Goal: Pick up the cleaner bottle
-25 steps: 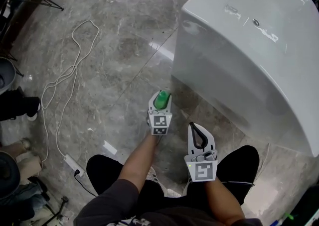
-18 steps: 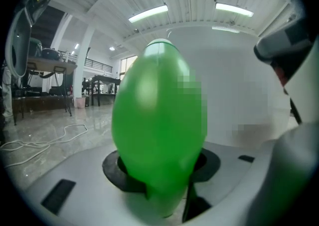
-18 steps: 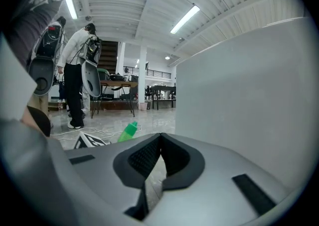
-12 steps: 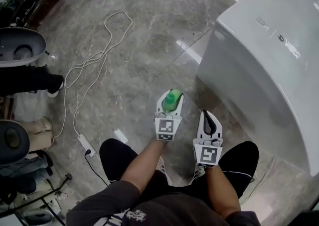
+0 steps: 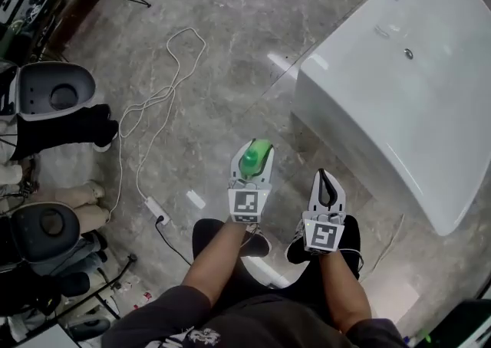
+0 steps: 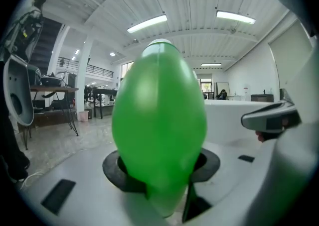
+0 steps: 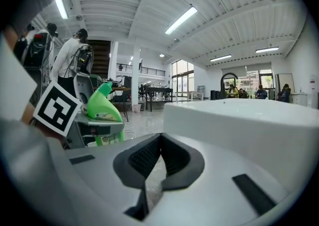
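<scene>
Head view with both gripper views, bottle in hand. The left gripper (image 5: 254, 153), at centre frame, is clamped on the green cleaner bottle (image 6: 159, 130). In its own view the dark pads cup the rounded body from either side, and the bottle fills the middle of the frame. The bottle hangs in the air above the grey marble floor (image 5: 230, 47), well apart from it. The pick-up therefore appears essentially complete, with only a steady hold, or whatever placement follows, left to do. The right gripper (image 5: 325, 179), just to the right, carries nothing, and its jaws are drawn together with the ribbed pads meeting at the tips. A white bathtub (image 5: 399, 109) occupies the upper right, and a white cable (image 5: 165, 97) runs down the left to a power strip (image 5: 153, 208). From above, only the top of the bottle shows, because the gripper covers its lower body and base. In the left gripper view the bottle blocks most of the room behind it, and the exact contact line of the pads lies partly under its bulge. The right gripper view shows the bottle's side and label at left, but the print is too small to read. The grey-and-white objects at the far left edge of the head view are cut off and hard to identify.
</scene>
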`<state>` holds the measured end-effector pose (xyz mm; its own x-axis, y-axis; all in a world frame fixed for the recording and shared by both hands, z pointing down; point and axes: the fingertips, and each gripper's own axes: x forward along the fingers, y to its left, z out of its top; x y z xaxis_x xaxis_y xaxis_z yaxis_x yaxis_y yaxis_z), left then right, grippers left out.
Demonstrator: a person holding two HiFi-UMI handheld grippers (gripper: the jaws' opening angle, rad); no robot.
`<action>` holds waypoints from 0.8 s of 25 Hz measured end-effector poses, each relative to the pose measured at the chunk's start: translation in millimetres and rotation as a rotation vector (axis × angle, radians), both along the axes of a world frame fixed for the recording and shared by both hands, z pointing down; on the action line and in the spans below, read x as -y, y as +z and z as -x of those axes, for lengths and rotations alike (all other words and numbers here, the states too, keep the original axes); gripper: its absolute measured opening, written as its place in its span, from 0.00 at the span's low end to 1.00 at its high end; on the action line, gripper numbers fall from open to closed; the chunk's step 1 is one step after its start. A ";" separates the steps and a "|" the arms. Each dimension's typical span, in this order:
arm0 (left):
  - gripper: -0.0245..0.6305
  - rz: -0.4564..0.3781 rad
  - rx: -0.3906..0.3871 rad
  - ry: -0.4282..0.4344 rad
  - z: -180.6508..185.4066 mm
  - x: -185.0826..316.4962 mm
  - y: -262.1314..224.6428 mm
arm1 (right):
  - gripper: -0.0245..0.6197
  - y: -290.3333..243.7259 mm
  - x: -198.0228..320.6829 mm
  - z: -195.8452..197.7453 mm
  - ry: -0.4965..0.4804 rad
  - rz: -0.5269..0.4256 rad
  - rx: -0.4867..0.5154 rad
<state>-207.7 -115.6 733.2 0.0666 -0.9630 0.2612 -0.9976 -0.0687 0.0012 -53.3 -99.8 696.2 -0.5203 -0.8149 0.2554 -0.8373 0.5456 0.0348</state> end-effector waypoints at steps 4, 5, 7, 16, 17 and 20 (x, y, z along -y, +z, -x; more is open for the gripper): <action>0.32 -0.002 -0.009 0.041 -33.4 -2.9 -113.5 | 0.06 -106.8 -2.2 -29.5 0.013 -0.005 0.006; 0.32 0.004 -0.013 0.051 -42.5 -5.4 -140.0 | 0.06 -132.2 -4.1 -38.9 0.022 0.000 0.012; 0.32 0.022 -0.021 0.066 -60.1 -7.8 -189.9 | 0.06 -181.5 -4.0 -59.9 0.053 0.007 0.029; 0.32 0.000 -0.048 0.242 -169.8 18.7 -355.6 | 0.06 -346.3 13.6 -176.5 0.206 -0.103 0.046; 0.32 -0.004 -0.045 0.268 -179.8 20.6 -364.8 | 0.06 -355.7 12.9 -186.8 0.225 -0.119 0.047; 0.32 -0.005 -0.047 0.346 -204.0 23.3 -386.2 | 0.06 -375.3 3.0 -215.0 0.299 -0.140 0.052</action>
